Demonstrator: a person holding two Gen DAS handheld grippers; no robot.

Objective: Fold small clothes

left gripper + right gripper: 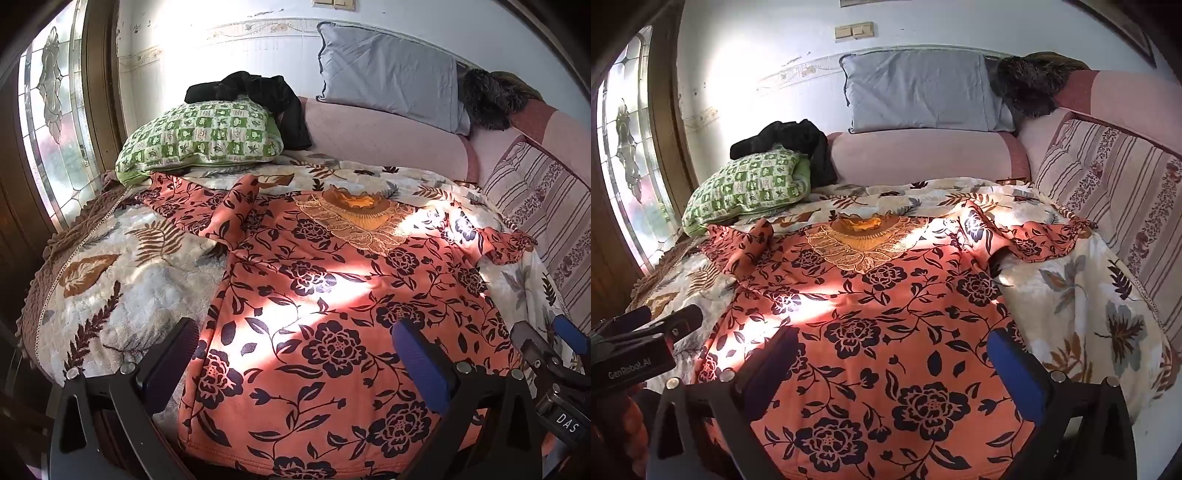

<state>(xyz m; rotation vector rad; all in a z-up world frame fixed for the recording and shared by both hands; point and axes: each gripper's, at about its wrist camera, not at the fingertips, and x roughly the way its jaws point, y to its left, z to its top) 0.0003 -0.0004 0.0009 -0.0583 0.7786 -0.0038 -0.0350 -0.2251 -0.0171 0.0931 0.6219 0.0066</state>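
An orange top with dark flowers (332, 295) lies spread flat on the leaf-patterned blanket (110, 280), its gold embroidered collar (354, 218) at the far end and a sleeve out to each side. It also shows in the right wrist view (879, 306). My left gripper (295, 350) is open and empty, its fingers (421, 358) above the hem's left part. My right gripper (894, 358) is open and empty over the hem's right part. Each gripper shows at the edge of the other's view, the right gripper (554, 343) and the left gripper (661, 321).
A green checked pillow (199, 140) with black clothing (258, 92) on it lies at the far left. A grey pillow (388, 74) and pink bolster (388, 136) line the back wall. A striped cushion (1108, 192) stands on the right. A stained-glass window (55, 129) is on the left.
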